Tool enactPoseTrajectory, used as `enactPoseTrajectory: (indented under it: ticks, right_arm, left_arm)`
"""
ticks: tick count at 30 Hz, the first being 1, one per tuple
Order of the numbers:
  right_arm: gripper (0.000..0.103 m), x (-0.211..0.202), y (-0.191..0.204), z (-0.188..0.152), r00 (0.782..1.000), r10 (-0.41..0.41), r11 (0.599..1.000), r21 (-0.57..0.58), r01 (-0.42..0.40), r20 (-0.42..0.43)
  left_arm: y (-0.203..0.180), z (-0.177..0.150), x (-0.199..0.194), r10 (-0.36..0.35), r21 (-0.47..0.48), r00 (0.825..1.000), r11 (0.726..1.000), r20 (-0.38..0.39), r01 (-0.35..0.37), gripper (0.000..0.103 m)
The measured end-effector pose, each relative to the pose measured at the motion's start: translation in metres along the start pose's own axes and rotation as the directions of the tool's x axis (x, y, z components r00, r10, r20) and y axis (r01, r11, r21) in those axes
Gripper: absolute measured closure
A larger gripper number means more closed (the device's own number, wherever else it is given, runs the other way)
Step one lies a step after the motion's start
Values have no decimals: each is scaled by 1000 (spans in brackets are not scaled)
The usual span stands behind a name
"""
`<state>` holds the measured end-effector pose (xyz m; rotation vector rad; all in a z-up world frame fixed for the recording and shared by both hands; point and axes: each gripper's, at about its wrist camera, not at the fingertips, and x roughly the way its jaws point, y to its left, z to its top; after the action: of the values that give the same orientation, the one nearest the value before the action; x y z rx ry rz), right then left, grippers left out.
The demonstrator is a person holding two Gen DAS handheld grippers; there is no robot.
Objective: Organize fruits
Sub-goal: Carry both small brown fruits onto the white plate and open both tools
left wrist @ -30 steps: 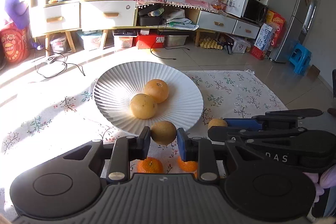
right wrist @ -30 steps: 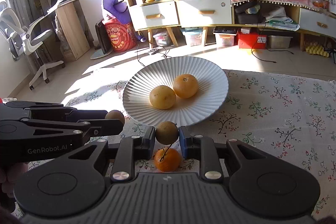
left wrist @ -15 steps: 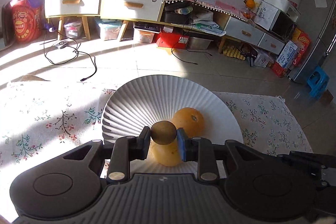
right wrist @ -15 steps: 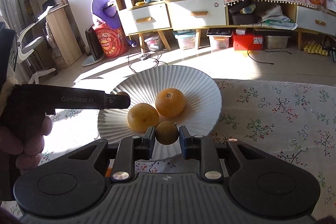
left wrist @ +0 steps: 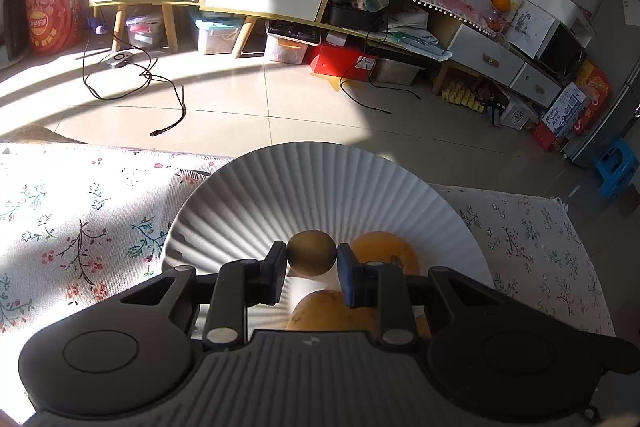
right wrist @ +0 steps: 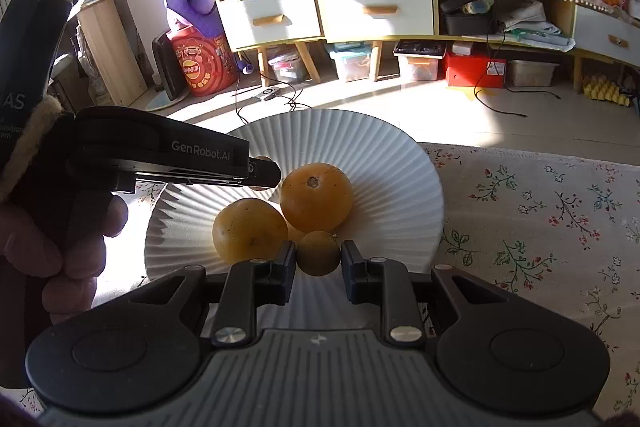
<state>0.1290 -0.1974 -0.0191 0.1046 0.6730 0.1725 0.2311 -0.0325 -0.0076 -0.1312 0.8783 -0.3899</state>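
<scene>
Both grippers hover over the white ribbed plate (right wrist: 400,163), the left gripper (left wrist: 312,263) clamped on a small brown fruit (left wrist: 312,253), the right gripper (right wrist: 318,263) pinching another (right wrist: 318,253) beside two oranges (right wrist: 316,197). Best to lower into bare plate, then release gently so nothing rolls.

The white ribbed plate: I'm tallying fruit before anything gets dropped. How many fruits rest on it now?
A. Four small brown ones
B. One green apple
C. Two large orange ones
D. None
C: two large orange fruits lie on the white ribbed plate; each small brown fruit is clamped in a gripper, right gripper and left gripper.
</scene>
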Motion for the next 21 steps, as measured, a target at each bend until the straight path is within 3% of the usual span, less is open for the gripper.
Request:
enactPoseTrajectory:
  ticks: [5,14,17,19,21]
  right_arm:
    - [81,5,1,0,1000,-5,1000,3,5,-7]
    - [76,4,4,3,999,-40,999,-7,40,1]
    - [63,0,4,3,999,-32,999,3,32,-2]
    - [53,-4,3,3,999,-33,999,6,33,-1]
    - [44,-8,4,4,999,-40,999,8,40,-2]
  left_arm:
    - [5,0,3,-15,-38,1000,999,-26,14,87]
    - [0,0,-3,-3,-9,1000,1000,0,3,83]
    - [-1,0,-9,10,2,1000,1000,13,-10,70]
    - [0,0,-13,13,4,1000,1000,24,-13,53]
    - [1,-1,-17,14,1,999,1000,31,-14,47]
